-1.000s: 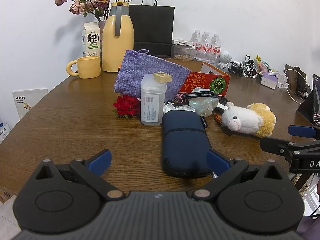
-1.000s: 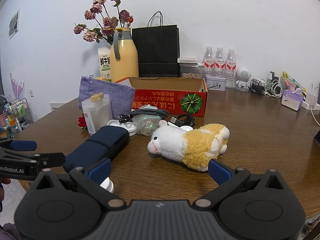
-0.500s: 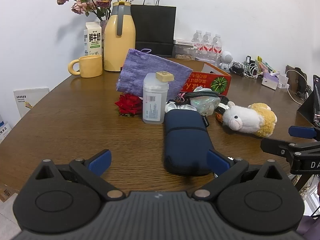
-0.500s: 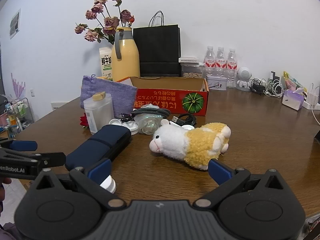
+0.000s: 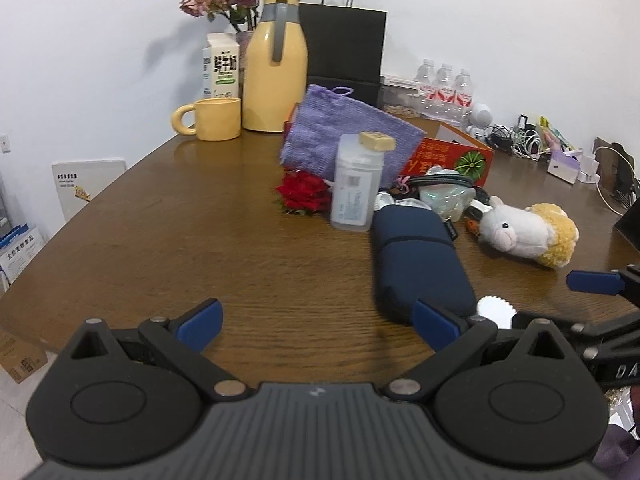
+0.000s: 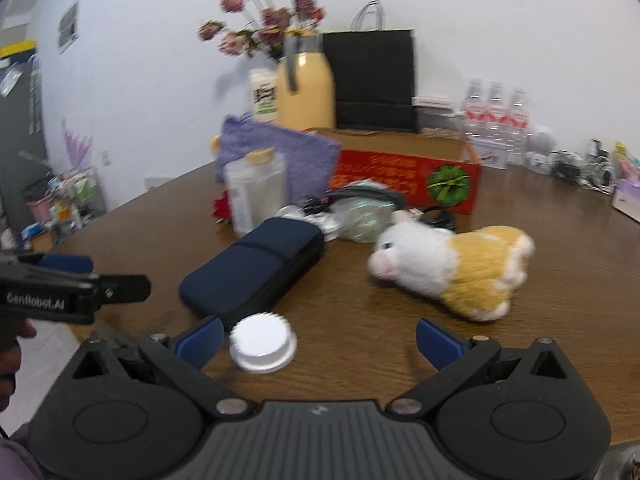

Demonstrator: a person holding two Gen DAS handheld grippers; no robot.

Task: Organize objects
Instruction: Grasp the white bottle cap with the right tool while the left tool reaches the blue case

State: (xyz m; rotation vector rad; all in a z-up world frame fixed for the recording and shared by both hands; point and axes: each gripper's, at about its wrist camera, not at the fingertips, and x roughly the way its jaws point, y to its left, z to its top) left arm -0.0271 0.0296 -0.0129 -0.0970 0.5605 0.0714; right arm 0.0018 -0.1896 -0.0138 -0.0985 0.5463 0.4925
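A dark blue zip pouch (image 5: pixel 420 260) (image 6: pixel 256 268) lies on the round wooden table (image 5: pixel 180 240), its near end beside my left gripper's right finger. My left gripper (image 5: pixel 316 324) is open with bare wood between its fingers. My right gripper (image 6: pixel 320 340) is open too, and a white ribbed lid (image 6: pixel 262 344) (image 5: pixel 496 312) lies just inside its left finger. A white and yellow plush sheep (image 6: pixel 448 268) (image 5: pixel 524 232) lies beyond. A clear plastic bottle (image 5: pixel 356 184), a red rose (image 5: pixel 304 196), a purple knit bag (image 5: pixel 348 144) and a red cardboard box (image 6: pixel 412 176) cluster behind.
At the back stand a yellow jug (image 5: pixel 276 68), a yellow mug (image 5: pixel 212 120), a milk carton (image 5: pixel 222 66), a black paper bag (image 5: pixel 344 44) and water bottles (image 6: pixel 496 116). Cables and small items (image 5: pixel 532 140) crowd the far right. The left half of the table shows bare wood.
Both views have swung: the left gripper shifted left so the pouch now sits to its right. The right gripper moved forward and up, bringing the white lid fully into view between its fingers.
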